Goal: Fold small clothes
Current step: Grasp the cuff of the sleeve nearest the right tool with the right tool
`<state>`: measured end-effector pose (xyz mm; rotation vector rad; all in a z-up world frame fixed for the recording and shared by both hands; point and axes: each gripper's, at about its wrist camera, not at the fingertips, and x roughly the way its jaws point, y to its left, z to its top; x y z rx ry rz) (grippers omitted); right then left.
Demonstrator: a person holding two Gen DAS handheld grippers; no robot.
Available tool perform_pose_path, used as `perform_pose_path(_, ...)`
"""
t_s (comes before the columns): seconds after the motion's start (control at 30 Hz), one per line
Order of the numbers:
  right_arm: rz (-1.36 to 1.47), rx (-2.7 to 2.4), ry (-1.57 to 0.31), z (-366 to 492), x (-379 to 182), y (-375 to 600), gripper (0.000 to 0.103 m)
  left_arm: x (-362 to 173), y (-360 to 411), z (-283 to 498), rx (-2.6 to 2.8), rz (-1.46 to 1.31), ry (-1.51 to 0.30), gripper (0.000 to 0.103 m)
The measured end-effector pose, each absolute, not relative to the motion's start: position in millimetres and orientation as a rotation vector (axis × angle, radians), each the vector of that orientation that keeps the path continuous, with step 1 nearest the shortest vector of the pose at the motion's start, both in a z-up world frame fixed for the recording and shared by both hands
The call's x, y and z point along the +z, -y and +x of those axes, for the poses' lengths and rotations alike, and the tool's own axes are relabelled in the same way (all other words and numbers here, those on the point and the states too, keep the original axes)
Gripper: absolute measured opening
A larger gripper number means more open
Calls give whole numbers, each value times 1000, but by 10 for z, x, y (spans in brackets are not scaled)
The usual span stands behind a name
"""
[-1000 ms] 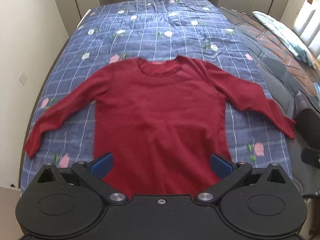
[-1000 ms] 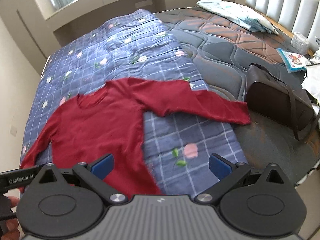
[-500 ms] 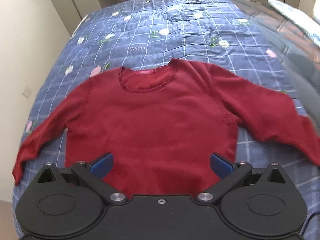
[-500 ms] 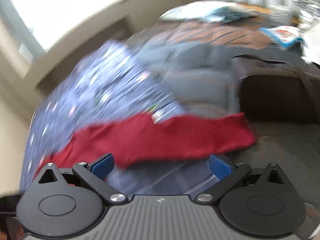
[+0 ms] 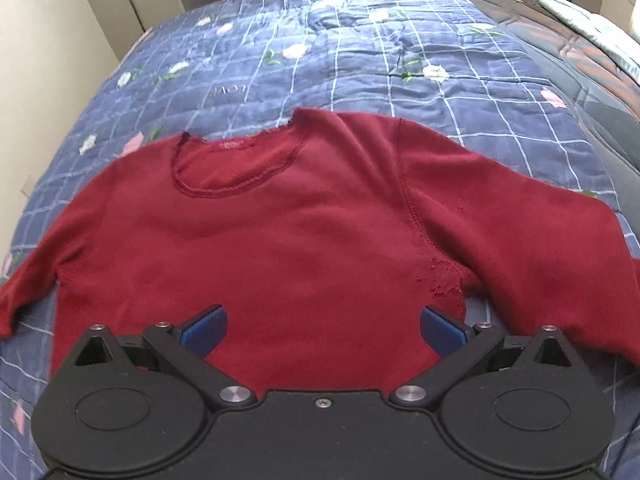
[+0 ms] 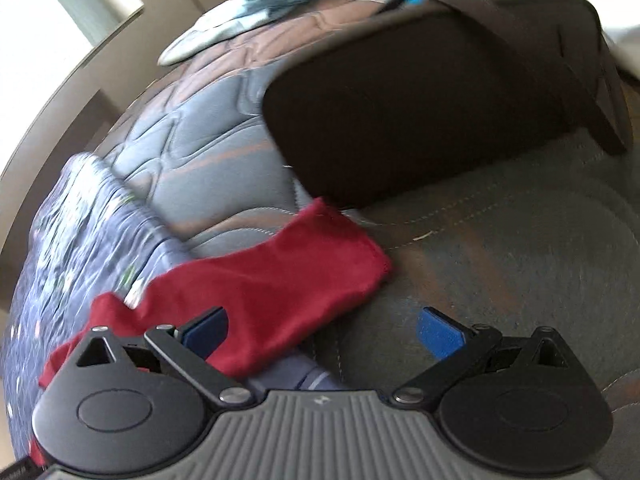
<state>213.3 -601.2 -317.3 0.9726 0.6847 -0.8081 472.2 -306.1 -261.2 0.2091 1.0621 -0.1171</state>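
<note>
A dark red long-sleeved sweater (image 5: 288, 240) lies flat, front up, on a blue flowered quilt (image 5: 360, 60), neckline away from me. My left gripper (image 5: 323, 330) hovers open over the sweater's lower body, nothing between its blue pads. In the right wrist view, the sweater's right sleeve (image 6: 276, 284) stretches off the quilt onto the grey mattress, cuff toward a dark brown bag. My right gripper (image 6: 322, 330) is open just above the sleeve near the cuff, its left pad over the red cloth, holding nothing.
A dark brown bag (image 6: 424, 92) with straps sits on the mattress (image 6: 520, 248) close behind the cuff. A pale pillow (image 6: 240, 20) and printed packets lie further back. A cream wall (image 5: 44, 52) borders the bed's left side.
Both grippers have moved closer to the sweater. The left came in low over the body toward the chest. The right swung right and down to the right sleeve's cuff. Both stayed open.
</note>
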Motion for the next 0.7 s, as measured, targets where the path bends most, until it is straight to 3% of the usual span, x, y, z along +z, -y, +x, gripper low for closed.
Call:
perform_pose_path(0.27, 1164, -869, -681, 2181, -3426, 6122, 103, -2731, 3124, 4834, -134, 204, -1087, 102)
perform_pose_path(0.33, 1135, -868, -668, 2210, -3401, 6114, 96, -2734, 3124, 4854, -131, 212, -1100, 102)
perform_pose_path(0.4, 1135, -864, -670, 2238, -3414, 6119, 83, -2721, 3118, 4871, -129, 219, -1112, 102)
perform_pose_path(0.47, 1162, -866, -662, 2246, -3449, 6129, 76, -2701, 3106, 4888, -131, 223, -1119, 102)
perform_pose_path(0.57, 1193, -888, -646, 2242, -3469, 6140, 40, -2681, 3094, 4902, -141, 236, -1128, 102)
perform_pose_path(0.7, 1184, -901, -634, 2234, -3442, 6118, 16, -2678, 3058, 4885, -159, 267, -1120, 102)
